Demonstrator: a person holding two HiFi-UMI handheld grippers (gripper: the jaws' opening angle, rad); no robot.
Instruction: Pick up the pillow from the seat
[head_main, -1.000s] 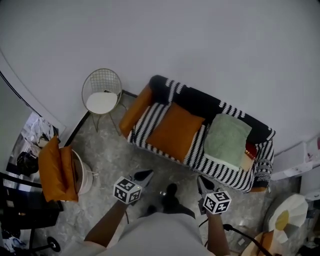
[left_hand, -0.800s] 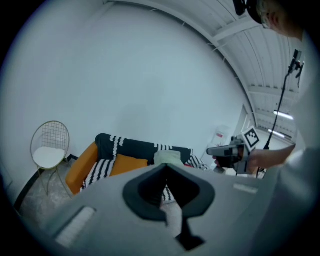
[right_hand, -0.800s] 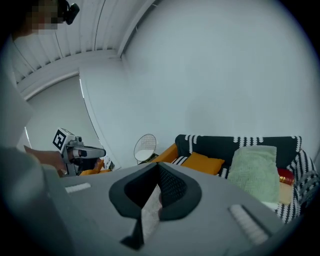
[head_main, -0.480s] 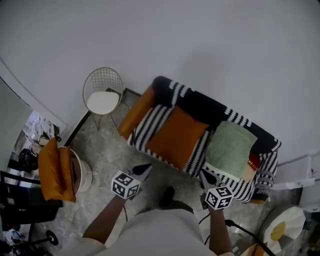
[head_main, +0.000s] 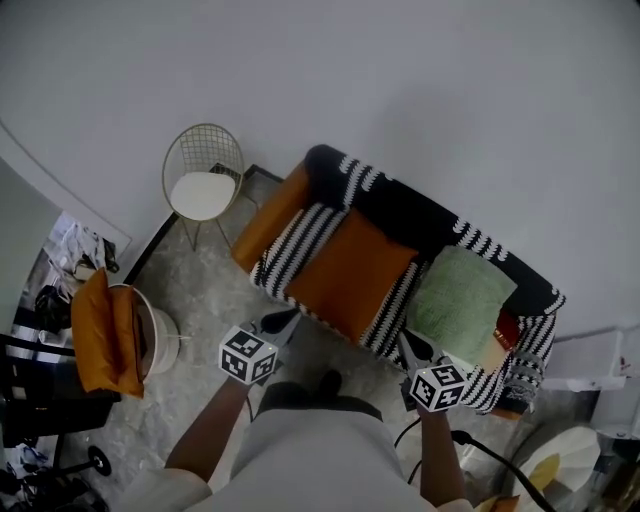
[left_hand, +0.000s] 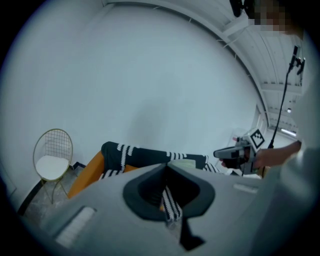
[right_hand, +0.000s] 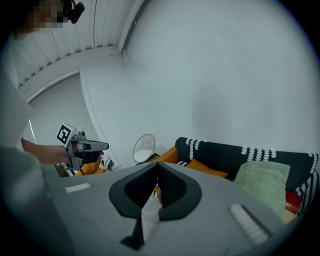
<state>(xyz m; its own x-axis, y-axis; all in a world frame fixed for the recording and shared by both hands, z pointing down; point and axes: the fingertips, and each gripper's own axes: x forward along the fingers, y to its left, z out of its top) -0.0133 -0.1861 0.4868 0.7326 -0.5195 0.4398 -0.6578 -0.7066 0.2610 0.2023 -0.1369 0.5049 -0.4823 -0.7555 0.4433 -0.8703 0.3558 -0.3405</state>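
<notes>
A plain white wall (head_main: 400, 90) closes the far side. The grey floor (head_main: 200, 300) lies open between me and the striped sofa (head_main: 400, 205), which stands diagonally against the wall with its left arm near a wire chair (head_main: 203, 180), a strip of floor between them.

The orange pillow (head_main: 350, 272) lies flat on the left half of the seat. Its long axis seems to run from the backrest to the seat's front edge, with the near corner pointing towards me. A green pillow (head_main: 460, 300) sits just beside it on the right half, a band of stripes showing between the two.

My left gripper (head_main: 283, 322) and right gripper (head_main: 407, 345) hover over the floor short of the sofa's front edge, well apart. Each has its jaws pressed together and holds nothing.
</notes>
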